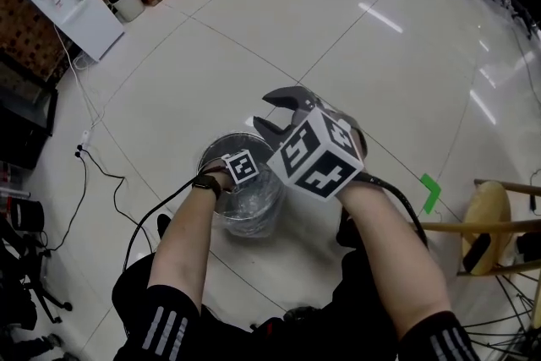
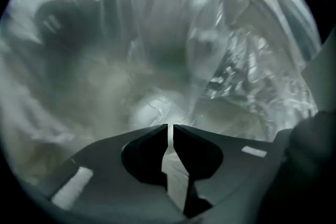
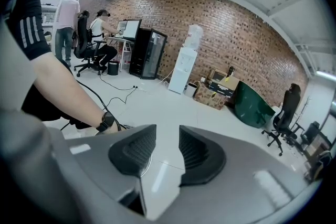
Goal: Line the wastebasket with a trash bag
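far left, one white boxy water dispenser (image 1: 74, 6) stands on the glossy, pale tiled surface (image 1: 355, 46), with a thin black cable (image 1: 100, 169) trailing across the tiles near it. nearer the middle sits the single wastebasket (image 1: 254, 222), a round, upright cylinder. inside it is one trash bag (image 2: 231, 73) of clear, thin film, crinkled and full of bright creases, spread around the walls down to a pale bottom. the left tongs (image 2: 170, 126) reach down into this basket, only their marker cube (image 1: 243, 167) showing above the rim in the head view. their smooth dark tips are drawn almost together, with a hairline slit between; i cannot tell whether any film is nipped there. just to the right, the right tongs (image 3: 168, 139) are held above and beside the basket, touching nothing. their two ribbed, matte black pads (image 3: 135, 150) stand clearly apart, with bare tile showing between. further right lie one green tape mark (image 1: 429, 192) and one wooden chair (image 1: 492, 222) with a rounded seat. two tongs in all.
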A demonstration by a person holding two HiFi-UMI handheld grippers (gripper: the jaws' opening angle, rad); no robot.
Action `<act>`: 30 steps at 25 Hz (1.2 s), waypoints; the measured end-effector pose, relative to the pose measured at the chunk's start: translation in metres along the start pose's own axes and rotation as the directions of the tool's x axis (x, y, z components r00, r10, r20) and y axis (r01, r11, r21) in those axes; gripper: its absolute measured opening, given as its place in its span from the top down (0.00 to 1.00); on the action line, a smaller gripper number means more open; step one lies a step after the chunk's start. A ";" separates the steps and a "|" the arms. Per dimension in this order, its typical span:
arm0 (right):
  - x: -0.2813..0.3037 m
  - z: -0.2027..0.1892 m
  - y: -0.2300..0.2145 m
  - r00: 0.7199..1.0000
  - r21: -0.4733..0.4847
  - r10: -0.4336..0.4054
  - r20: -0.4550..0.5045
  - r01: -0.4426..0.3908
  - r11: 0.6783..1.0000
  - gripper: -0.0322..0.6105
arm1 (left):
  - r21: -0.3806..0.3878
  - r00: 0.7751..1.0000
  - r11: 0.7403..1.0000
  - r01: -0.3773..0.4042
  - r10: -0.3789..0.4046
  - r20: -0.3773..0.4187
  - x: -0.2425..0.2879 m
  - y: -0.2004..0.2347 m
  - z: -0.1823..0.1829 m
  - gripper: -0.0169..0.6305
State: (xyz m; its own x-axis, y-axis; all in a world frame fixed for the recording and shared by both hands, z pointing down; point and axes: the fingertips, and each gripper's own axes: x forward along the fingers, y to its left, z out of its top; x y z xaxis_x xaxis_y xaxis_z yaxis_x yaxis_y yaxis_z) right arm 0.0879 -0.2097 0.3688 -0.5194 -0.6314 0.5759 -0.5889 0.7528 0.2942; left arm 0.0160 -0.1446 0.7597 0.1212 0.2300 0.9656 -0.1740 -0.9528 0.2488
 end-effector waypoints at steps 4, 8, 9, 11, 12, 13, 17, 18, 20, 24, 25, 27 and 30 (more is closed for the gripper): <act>0.001 0.007 0.006 1.000 -0.008 0.011 0.009 -0.011 1.000 0.72 | 0.012 0.998 1.000 -0.011 0.010 0.055 -0.046 -0.015 0.002 0.90; 0.001 0.007 0.009 1.000 0.005 0.026 0.016 -0.026 1.000 0.72 | 0.044 0.975 0.995 -0.091 0.080 0.209 -0.107 -0.032 0.020 0.90; 0.001 0.008 0.009 0.999 0.010 0.028 0.020 -0.028 1.000 0.72 | 0.054 0.960 0.989 -0.135 0.117 0.255 -0.124 -0.033 0.024 0.90; -0.001 0.011 0.008 0.999 0.029 0.030 0.035 -0.031 0.999 0.73 | 0.051 0.942 0.977 -0.209 0.187 0.278 -0.158 -0.041 0.019 0.87; -0.003 0.012 0.007 0.998 0.042 0.034 0.047 -0.036 0.998 0.74 | 0.052 0.931 0.967 -0.248 0.223 0.288 -0.178 -0.047 0.017 0.86; -0.005 0.013 0.008 0.997 0.053 0.042 0.059 -0.045 0.998 0.76 | 0.053 0.915 0.958 -0.282 0.252 0.315 -0.198 -0.054 0.017 0.85; -0.003 0.021 0.021 0.988 0.102 0.101 0.115 -0.112 0.988 0.84 | -0.025 0.811 0.926 -0.376 0.342 0.475 -0.271 -0.080 0.007 0.81; -0.003 0.023 0.025 0.983 0.122 0.123 0.134 -0.139 0.983 0.85 | -0.061 0.781 0.918 -0.393 0.368 0.505 -0.286 -0.085 0.000 0.80; -0.004 0.024 0.032 0.973 0.156 0.159 0.166 -0.185 0.970 0.91 | -0.126 0.723 0.899 -0.420 0.415 0.551 -0.307 -0.091 -0.012 0.79; -0.002 0.022 0.045 0.961 0.165 0.210 0.182 -0.240 0.957 0.94 | -0.200 0.634 0.878 -0.435 0.456 0.625 -0.326 -0.093 -0.033 0.78; 0.001 0.022 0.051 0.957 0.160 0.227 0.182 -0.257 0.953 0.94 | -0.208 0.617 0.876 -0.435 0.458 0.640 -0.328 -0.092 -0.038 0.78; 0.007 0.021 0.062 0.950 0.138 0.262 0.169 -0.286 0.948 0.94 | -0.203 0.603 0.877 -0.436 0.452 0.658 -0.329 -0.087 -0.044 0.78; 0.016 0.011 0.076 0.947 0.091 0.299 0.115 -0.309 0.947 0.94 | -0.182 0.612 0.891 -0.415 0.422 0.669 -0.327 -0.084 -0.049 0.78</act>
State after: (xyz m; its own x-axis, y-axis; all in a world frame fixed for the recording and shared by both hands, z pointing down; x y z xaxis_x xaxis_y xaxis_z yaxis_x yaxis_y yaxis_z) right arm 0.0281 -0.1646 0.3922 -0.7390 -0.3946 0.5461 -0.4529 0.8910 0.0309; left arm -0.0568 -0.1305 0.4265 0.6546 -0.3935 0.6455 -0.3830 -0.9088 -0.1656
